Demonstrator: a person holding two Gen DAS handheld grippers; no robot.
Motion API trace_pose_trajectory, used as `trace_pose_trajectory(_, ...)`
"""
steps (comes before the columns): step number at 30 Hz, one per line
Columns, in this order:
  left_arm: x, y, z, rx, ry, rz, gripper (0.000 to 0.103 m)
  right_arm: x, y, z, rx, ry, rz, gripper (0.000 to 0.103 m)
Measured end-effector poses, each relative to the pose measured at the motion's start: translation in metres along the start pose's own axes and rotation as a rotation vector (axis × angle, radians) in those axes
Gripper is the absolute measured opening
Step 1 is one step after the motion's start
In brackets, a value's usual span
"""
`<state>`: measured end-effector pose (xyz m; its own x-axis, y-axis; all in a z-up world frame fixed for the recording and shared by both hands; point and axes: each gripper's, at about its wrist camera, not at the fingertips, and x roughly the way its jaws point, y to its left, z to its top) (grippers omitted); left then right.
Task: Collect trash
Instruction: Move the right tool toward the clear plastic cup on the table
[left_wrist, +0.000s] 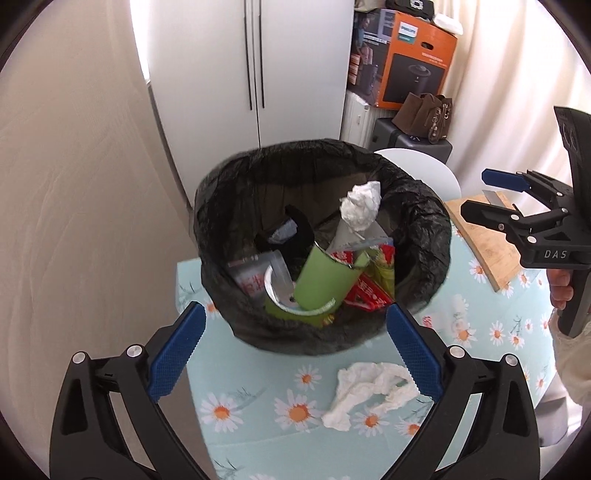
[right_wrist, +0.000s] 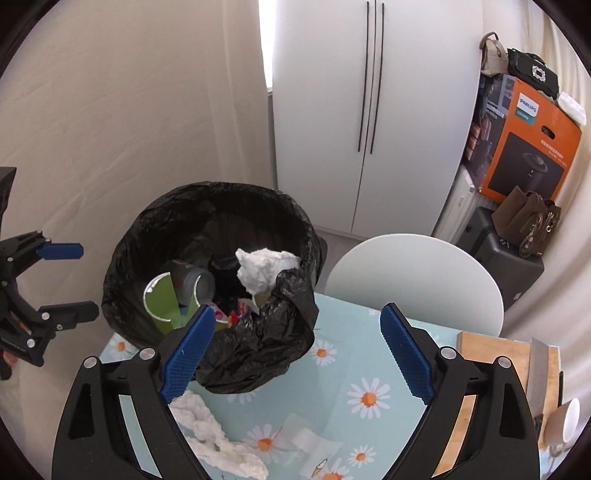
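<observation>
A bin with a black liner (left_wrist: 321, 236) (right_wrist: 207, 229) stands at the far corner of the daisy-print table (left_wrist: 258, 424) (right_wrist: 351, 373). It holds a green cup (left_wrist: 325, 280), wrappers and a crumpled white tissue (left_wrist: 360, 206) (right_wrist: 266, 271). A crumpled white tissue (left_wrist: 369, 391) (right_wrist: 218, 443) lies on the table in front of the bin. A clear wrapper (right_wrist: 306, 439) lies beside it. My left gripper (left_wrist: 295, 350) is open and empty above the table, just short of the bin. My right gripper (right_wrist: 295, 354) is open and empty, to the right of the bin; it also shows in the left wrist view (left_wrist: 480, 195).
A wooden cutting board (left_wrist: 484, 243) (right_wrist: 498, 369) with a knife (right_wrist: 539, 369) lies on the right of the table, and a white mug (right_wrist: 565, 424) near it. A white chair (right_wrist: 417, 277) stands behind the table. A white cabinet (right_wrist: 369, 110), boxes and bags fill the back.
</observation>
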<state>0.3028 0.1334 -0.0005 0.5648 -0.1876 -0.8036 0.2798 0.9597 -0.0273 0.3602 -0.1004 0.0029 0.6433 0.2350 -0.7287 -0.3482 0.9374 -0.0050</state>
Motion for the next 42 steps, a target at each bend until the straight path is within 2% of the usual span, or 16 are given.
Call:
trace_pose_trajectory(7, -0.003, -0.017, -0.033, -0.028, 0.052, 0.038, 0.097, -0.001, -0.015, -0.03, 0.016, 0.026, 0.071, 0.087)
trace_pose_trajectory(10, -0.005, -0.027, -0.045, -0.021, 0.053, 0.066, 0.097, 0.001, -0.018, -0.04, 0.01, 0.04, 0.072, 0.087)
trace_pose_trajectory(16, -0.001, -0.046, -0.067, -0.006, 0.055, 0.065, 0.097, 0.002, -0.025, -0.056, -0.01, 0.07, 0.099, 0.087)
trace_pose_trajectory(20, 0.004, -0.058, -0.079, -0.009, 0.069, 0.067, 0.097, 0.005, -0.027, -0.064, -0.054, 0.091, 0.098, 0.087)
trace_pose_trajectory(30, 0.016, -0.081, -0.107, -0.074, 0.075, 0.007, 0.097, 0.025, -0.022, -0.093, -0.229, 0.158, 0.185, 0.087)
trace_pose_trajectory(42, 0.039, -0.098, -0.147, -0.178, 0.17, 0.042, 0.097, 0.061, -0.022, -0.132, -0.361, 0.288, 0.29, 0.087)
